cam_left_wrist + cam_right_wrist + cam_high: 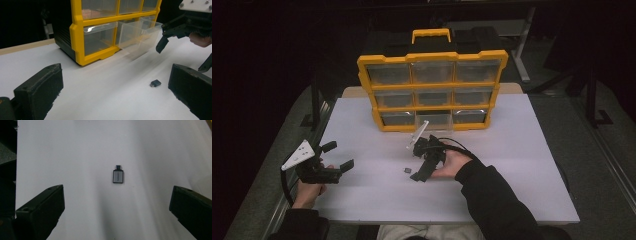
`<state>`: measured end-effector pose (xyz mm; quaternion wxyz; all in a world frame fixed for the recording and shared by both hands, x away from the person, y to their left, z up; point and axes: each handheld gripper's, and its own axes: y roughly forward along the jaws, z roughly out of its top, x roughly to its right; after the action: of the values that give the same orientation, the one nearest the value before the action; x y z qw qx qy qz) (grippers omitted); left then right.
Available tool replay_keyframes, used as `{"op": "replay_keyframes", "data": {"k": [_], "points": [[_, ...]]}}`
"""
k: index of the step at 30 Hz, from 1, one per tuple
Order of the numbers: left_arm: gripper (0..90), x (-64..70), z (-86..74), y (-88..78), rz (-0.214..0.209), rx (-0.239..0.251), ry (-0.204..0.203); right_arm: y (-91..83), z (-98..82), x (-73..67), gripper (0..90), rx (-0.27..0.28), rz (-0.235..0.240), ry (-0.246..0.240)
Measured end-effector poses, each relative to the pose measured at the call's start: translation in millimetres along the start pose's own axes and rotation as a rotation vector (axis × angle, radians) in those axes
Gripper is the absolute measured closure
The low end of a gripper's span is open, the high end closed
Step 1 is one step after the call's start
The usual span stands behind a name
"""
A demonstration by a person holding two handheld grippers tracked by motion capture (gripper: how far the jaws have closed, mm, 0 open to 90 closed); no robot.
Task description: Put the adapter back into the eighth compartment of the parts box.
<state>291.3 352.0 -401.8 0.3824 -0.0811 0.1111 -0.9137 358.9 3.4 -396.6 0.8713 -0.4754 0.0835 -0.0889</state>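
we hover our right gripper (418,170), jaws spread wide and empty, over the small grey usb adapter (118,175) lying mid-tabletop, just in front of the yellow drawer organizer (432,90). judging by this, the pickup comes next: lower, straddle it, close. our left gripper (339,157) waits open, empty, near the white tabletop's (522,165) left edge. the room is dark.

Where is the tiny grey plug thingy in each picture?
High view: the small grey adapter lies on the white table, just left of the right gripper.
Left gripper view: lower right, near that gripper's own right-hand jaw.
Right gripper view: centre, between and ahead of the open jaws.
Shared landmark: the white table.
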Motion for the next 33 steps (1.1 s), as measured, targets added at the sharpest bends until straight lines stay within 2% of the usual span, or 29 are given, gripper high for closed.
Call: {"op": "replay_keyframes", "data": {"k": [4,6,10,21,29,31,33], "points": [[0.0,-0.1,0.1,-0.4,-0.001,0.002,0.001,6.8,2.1,0.1,0.0,-0.005,0.002,-0.004],[0.0,-0.1,0.1,-0.4,-0.002,0.002,0.001,9.2,3.1,-0.5,4.7,0.001,0.006,-0.019],[0.0,-0.2,0.1,-0.2,-0.003,0.000,0.004,14.3,4.6,-1.0,8.1,0.006,0.016,-0.032],[0.0,-0.1,0.1,0.3,-0.007,0.000,0.006,27.5,8.5,2.0,14.4,0.007,0.044,-0.026],[0.0,0.0,0.1,0.3,-0.009,0.001,0.006,37.2,8.5,6.0,22.4,-0.009,0.054,-0.017],[0.0,-0.1,0.1,0.4,-0.009,0.001,0.007,38.7,8.7,6.1,28.3,-0.015,0.043,-0.022],[0.0,-0.1,0.0,0.4,-0.009,-0.001,0.005,39.5,8.9,6.1,29.7,-0.011,0.037,-0.023]]}}
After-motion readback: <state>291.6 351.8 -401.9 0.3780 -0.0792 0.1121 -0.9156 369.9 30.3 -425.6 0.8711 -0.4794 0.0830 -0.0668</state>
